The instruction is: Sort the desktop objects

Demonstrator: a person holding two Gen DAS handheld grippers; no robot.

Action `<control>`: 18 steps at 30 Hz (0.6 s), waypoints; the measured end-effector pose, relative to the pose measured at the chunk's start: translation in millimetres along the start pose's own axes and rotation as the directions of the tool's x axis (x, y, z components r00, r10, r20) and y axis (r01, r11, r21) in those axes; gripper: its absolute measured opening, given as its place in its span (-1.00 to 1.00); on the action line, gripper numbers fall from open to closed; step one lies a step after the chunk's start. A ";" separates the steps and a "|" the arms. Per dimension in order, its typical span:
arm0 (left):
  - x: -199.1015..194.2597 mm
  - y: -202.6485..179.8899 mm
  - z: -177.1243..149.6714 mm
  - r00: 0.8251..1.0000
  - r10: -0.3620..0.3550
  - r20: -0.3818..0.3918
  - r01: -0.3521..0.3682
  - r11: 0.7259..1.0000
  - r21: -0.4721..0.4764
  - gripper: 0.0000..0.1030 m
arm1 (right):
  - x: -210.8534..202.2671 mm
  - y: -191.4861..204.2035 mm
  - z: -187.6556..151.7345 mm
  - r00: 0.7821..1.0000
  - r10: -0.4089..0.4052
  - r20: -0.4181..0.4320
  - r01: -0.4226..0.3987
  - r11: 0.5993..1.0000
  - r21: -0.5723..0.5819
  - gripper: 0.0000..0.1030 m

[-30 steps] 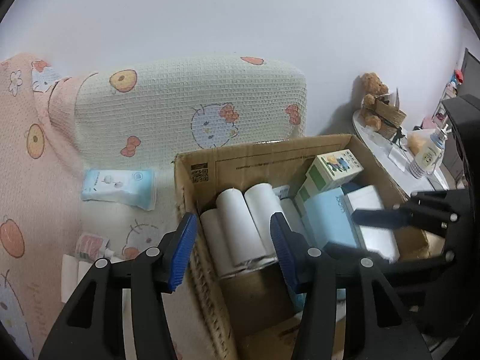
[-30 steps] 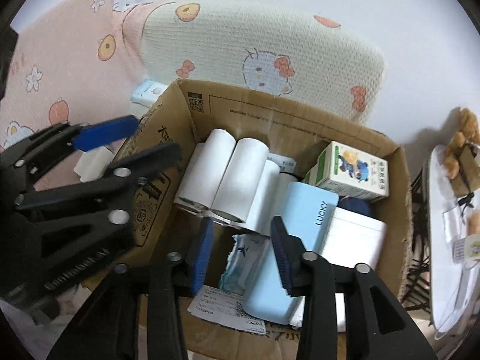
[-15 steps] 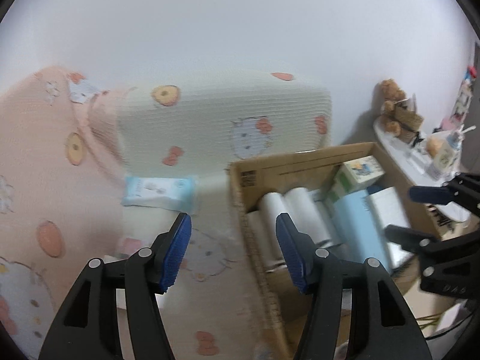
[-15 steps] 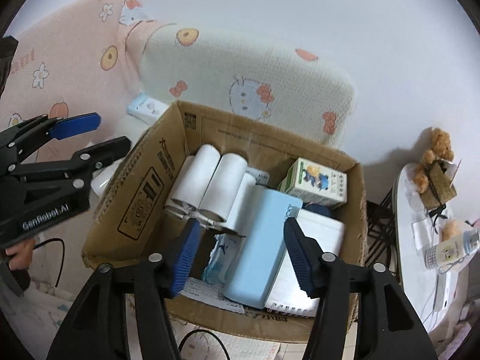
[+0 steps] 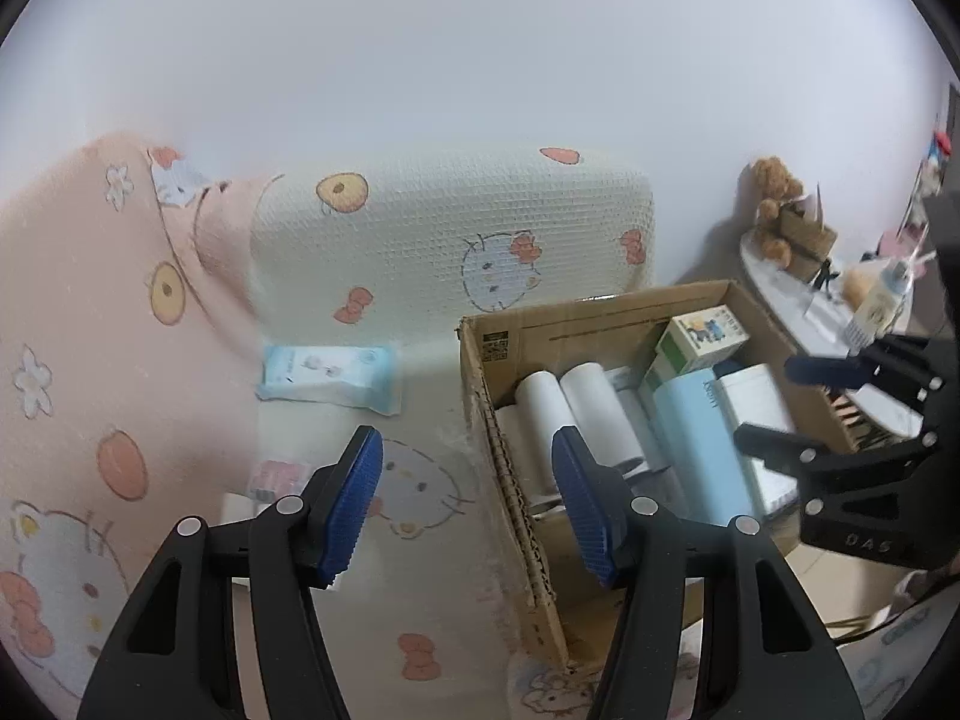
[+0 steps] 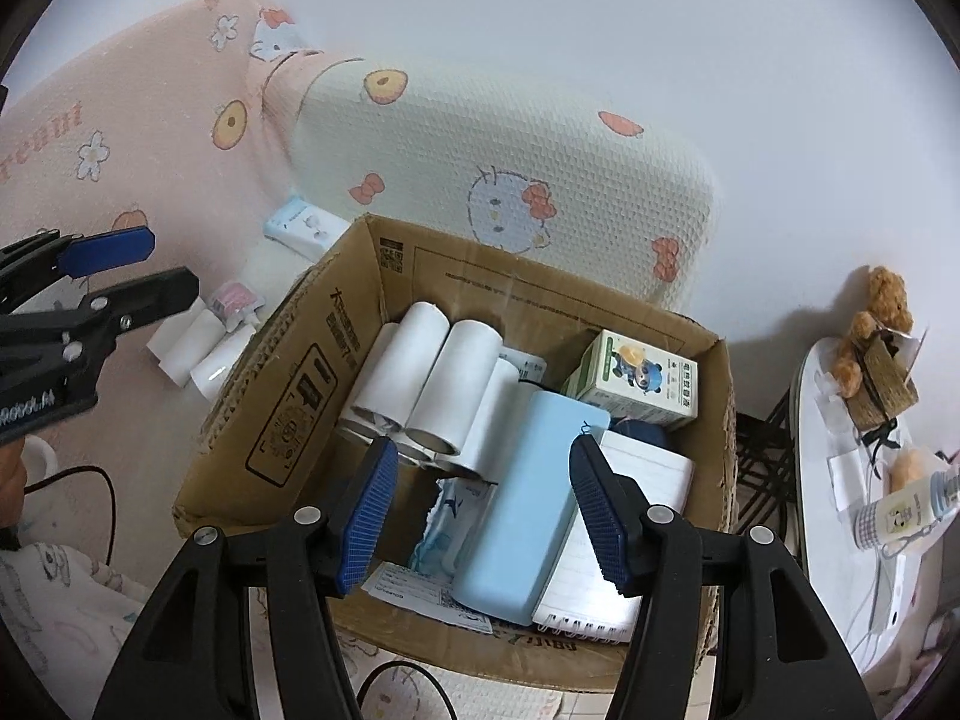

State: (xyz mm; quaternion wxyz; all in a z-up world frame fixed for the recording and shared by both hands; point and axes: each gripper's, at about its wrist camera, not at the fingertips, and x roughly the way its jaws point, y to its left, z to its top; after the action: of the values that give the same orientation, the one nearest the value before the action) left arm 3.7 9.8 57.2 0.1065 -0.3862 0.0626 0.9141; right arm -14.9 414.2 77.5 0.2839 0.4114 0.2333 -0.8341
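A cardboard box [image 6: 288,420] stands on the patterned bed and holds white paper rolls [image 6: 432,378], a light blue case [image 6: 528,510], a green-and-white carton [image 6: 642,378] and a spiral notebook [image 6: 630,540]. My right gripper [image 6: 486,510] is open and empty above the box's near side. My left gripper [image 5: 468,504] is open and empty over the bedsheet, left of the box [image 5: 522,510]. A blue wipes pack [image 5: 330,369] lies by the pillow. More white rolls [image 6: 204,348] and a pink sachet [image 6: 231,297] lie on the bed outside the box.
A cream pillow [image 5: 444,240] leans on the wall behind the box. A white side table [image 6: 840,480] at the right carries a teddy bear [image 6: 876,324] and a bottle [image 6: 900,510]. A black cable [image 6: 90,480] runs at lower left.
Both grippers have pulled back and up from the box. The left one has swung left, off the box and over the bedsheet. The right one's jaws have opened wider.
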 end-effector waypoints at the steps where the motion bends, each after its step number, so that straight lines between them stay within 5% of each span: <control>1: 0.5 -3.9 -0.1 1.000 -0.001 -0.004 0.001 1.000 0.013 0.23 | -2.3 0.0 0.4 1.000 -0.004 0.005 0.004 1.000 -0.003 0.10; 9: -6.7 -34.2 -1.0 0.994 0.098 0.039 -0.103 0.985 0.139 0.23 | -7.9 0.6 2.7 1.000 0.014 0.026 -0.014 1.000 0.000 0.10; 18: -3.1 -42.7 1.2 0.984 0.173 0.050 -0.179 0.968 0.178 0.24 | -7.5 -2.4 0.7 0.999 0.043 0.031 -0.043 0.999 0.008 0.10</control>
State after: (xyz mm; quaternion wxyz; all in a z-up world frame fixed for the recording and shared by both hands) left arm 15.3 51.0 58.9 0.0607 -0.3522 0.1779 0.9169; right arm -13.1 417.6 84.4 0.3037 0.4045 0.2162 -0.8351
